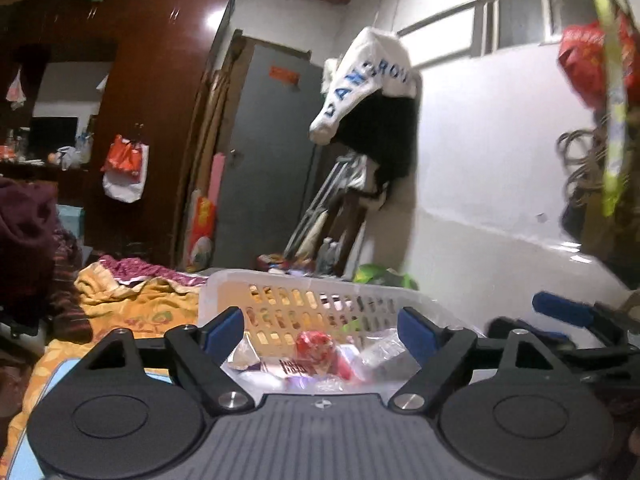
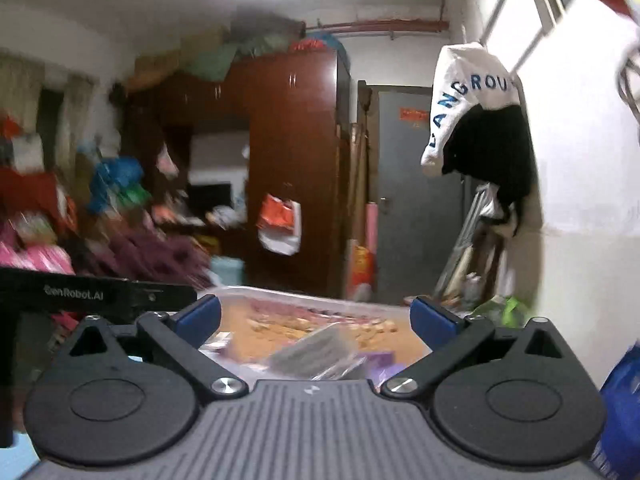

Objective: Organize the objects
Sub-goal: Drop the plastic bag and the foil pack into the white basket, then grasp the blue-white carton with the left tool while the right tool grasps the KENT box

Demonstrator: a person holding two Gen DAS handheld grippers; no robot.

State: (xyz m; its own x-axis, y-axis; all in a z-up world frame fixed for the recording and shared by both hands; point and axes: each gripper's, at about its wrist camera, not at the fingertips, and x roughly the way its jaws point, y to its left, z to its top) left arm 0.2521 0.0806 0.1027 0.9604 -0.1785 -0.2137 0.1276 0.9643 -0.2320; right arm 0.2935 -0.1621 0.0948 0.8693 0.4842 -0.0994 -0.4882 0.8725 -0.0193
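A: Where does the left gripper (image 1: 322,330) stand?

B: Its 2 blue-padded fingers (image 1: 224,330) are spread wide with nothing between them, hovering just above the near edge of a white slotted plastic basket (image 1: 304,300). The basket sits on an orange patterned bedspread (image 1: 132,304).

A: And what lies in the basket?

B: A red crinkled packet (image 1: 316,346) sits in the middle, among clear plastic bags (image 1: 380,354) and a white card with red print (image 1: 292,368). The rest is too blurred to name.

A: The right gripper (image 2: 316,318)?

B: Its fingers are also wide apart and hold nothing. Through the gap, the right wrist view shows the same basket (image 2: 280,294), its rim pale and its inside blurred, with a grey-striped clear packet (image 2: 316,352) and something purple (image 2: 380,360) close under the fingers. In the left wrist view, that gripper's blue pad (image 1: 560,308) shows at the right, just beside the basket.

A: What surrounds them?

B: A dark red wardrobe (image 2: 292,160) with an orange-and-white bag (image 2: 280,224) hung on it, a grey door (image 2: 416,196), and a white garment with blue letters (image 2: 468,100) draped over something black (image 2: 496,148) on the wall.
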